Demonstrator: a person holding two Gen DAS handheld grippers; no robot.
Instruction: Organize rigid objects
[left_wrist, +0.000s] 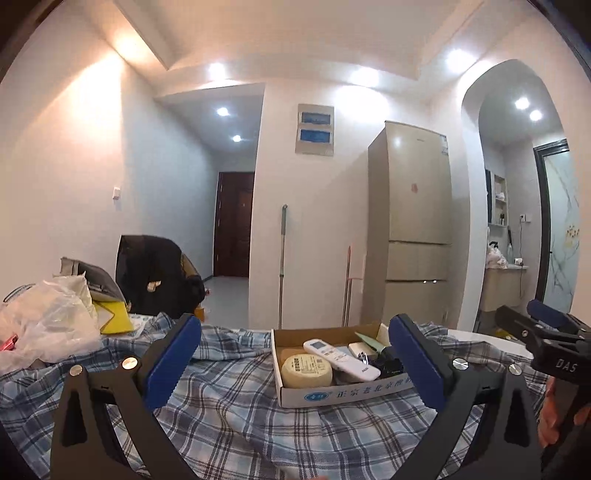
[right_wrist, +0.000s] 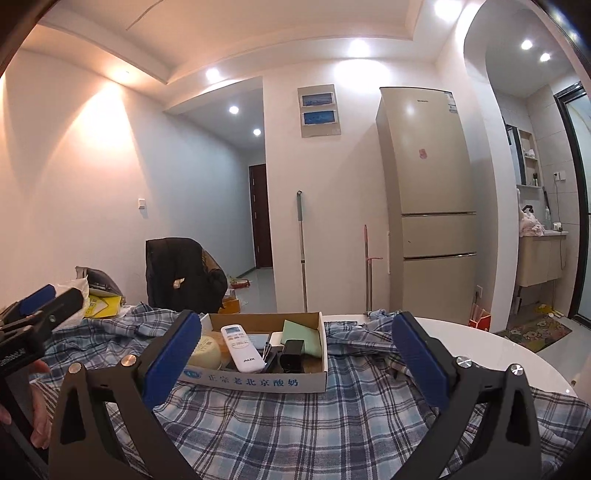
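I hold both hand-held grippers, left (left_wrist: 293, 363) and right (right_wrist: 295, 354), spread wide and empty; the crowded box (right_wrist: 258, 380) could slide on the loose plaid cloth (right_wrist: 314, 424).

A white round table (right_wrist: 480, 332) carries a rumpled plaid cloth (right_wrist: 314, 424). On the cloth sits 1 cardboard box (right_wrist: 258, 382). At the left lie a plastic bag (left_wrist: 48, 325) and perhaps yellow packaging (left_wrist: 112, 317).

Both cameras sit low over the checked cloth (left_wrist: 258, 417), side by side, facing the fridge (right_wrist: 428, 206). Both take in the cardboard box (left_wrist: 295, 397) close ahead.
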